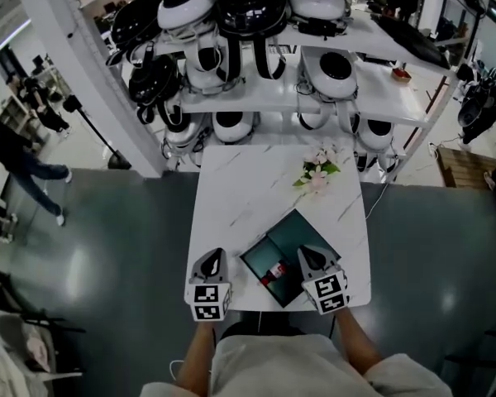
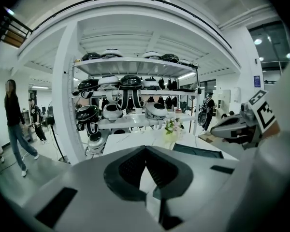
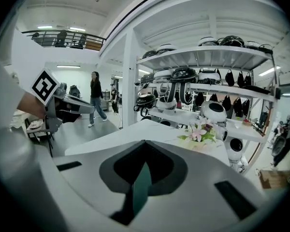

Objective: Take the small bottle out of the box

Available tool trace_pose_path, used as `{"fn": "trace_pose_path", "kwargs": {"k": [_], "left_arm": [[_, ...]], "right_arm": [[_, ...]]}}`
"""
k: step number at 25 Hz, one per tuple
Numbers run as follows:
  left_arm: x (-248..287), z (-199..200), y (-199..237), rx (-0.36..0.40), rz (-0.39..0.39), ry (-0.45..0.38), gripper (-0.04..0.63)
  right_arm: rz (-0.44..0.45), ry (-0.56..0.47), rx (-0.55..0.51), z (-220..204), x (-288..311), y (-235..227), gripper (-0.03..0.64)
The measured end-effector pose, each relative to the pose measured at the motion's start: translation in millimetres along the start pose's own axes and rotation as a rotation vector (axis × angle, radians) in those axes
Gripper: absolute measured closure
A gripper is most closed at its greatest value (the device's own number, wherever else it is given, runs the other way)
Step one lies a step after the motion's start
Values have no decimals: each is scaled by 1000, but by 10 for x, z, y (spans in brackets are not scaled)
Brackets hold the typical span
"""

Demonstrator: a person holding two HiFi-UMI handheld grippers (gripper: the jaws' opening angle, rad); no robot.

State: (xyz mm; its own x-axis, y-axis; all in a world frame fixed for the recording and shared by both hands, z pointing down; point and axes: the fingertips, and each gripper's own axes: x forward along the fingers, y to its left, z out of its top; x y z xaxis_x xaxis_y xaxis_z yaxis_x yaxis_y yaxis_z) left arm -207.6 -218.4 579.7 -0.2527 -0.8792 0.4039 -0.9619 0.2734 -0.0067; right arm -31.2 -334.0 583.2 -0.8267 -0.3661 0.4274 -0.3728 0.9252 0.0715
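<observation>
An open dark teal box (image 1: 302,231) lies at the near right of the white marble table (image 1: 240,188). Inside it lies a small bottle (image 1: 273,273) with a red label. My right gripper (image 1: 304,251) hovers over the box's near right part, just right of the bottle; its jaws are shut with nothing in them. My left gripper (image 1: 217,253) hangs over bare table to the left of the box, also shut and empty. The left gripper view shows the box (image 2: 198,151) and the right gripper (image 2: 232,125) off to its right. Teal shows through the right gripper (image 3: 145,142) jaw gap.
A pink flower sprig (image 1: 318,170) lies at the table's far right. Behind the table stands a white shelf rack (image 1: 256,98) loaded with black and white helmets. A person (image 1: 25,168) walks on the grey floor at the left.
</observation>
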Motion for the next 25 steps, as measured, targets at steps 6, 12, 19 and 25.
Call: {"fn": "trace_pose_path", "kwargs": {"k": [6, 12, 19, 25], "left_arm": [[101, -154, 57, -5, -35, 24, 577], [188, -344, 78, -10, -99, 45, 577], [235, -553, -8, -28, -157, 75, 577], [253, -816, -53, -43, -169, 112, 577]], "right_arm": [[11, 41, 0, -164, 137, 153, 595], [2, 92, -19, -332, 202, 363, 595], [6, 171, -23, -618, 193, 519, 595], [42, 236, -14, -956, 203, 668, 595]]}}
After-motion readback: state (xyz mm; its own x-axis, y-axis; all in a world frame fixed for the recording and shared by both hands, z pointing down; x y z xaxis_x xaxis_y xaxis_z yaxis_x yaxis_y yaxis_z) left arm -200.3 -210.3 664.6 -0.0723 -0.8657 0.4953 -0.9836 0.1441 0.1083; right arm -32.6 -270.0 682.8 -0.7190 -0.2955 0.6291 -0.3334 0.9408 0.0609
